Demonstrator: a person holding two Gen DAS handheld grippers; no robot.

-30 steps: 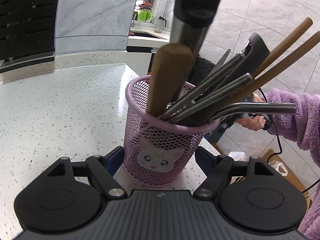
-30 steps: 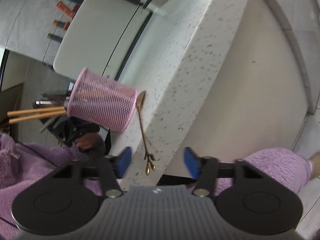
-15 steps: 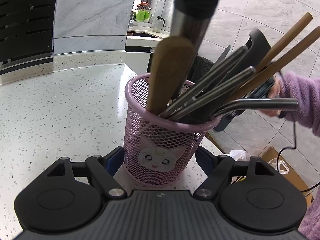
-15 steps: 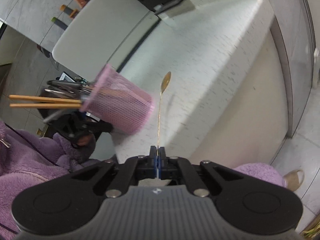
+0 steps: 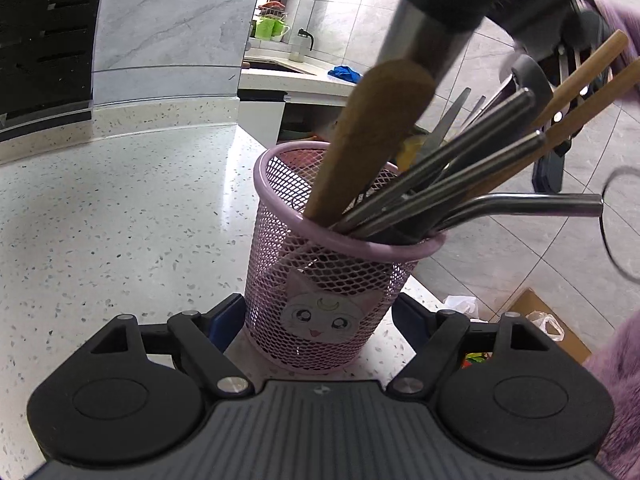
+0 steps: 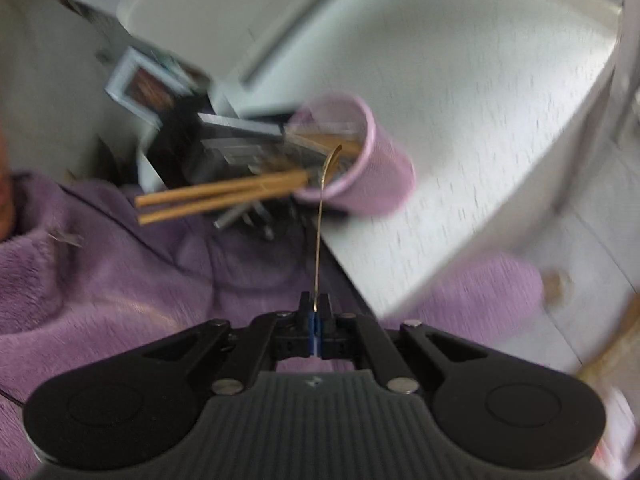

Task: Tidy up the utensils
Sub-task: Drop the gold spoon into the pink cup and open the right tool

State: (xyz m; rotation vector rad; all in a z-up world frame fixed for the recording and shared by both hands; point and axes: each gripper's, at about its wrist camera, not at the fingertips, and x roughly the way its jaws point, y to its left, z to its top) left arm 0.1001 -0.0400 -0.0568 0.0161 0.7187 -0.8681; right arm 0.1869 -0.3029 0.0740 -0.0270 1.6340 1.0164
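My right tool (image 6: 316,322) is clenched on a thin gold spoon (image 6: 320,220), its bowl over the mouth of the pink mesh cup (image 5: 320,280). My left tool (image 5: 320,320) brackets that cup low down, blue pads just beside the mesh at 9 and 3 o'clock; I cannot tell whether they press it. The cup stands near the edge of the white speckled table (image 5: 120,220), crowded with chopsticks (image 5: 580,92), steel handles and a wooden spatula (image 5: 372,136). Grey floor tiles (image 5: 500,248) lie at 3 o'clock, a far counter with green mugs (image 5: 272,28) at 12. A purple fleece sleeve (image 6: 100,280) fills the right view's left side, which is blurred.
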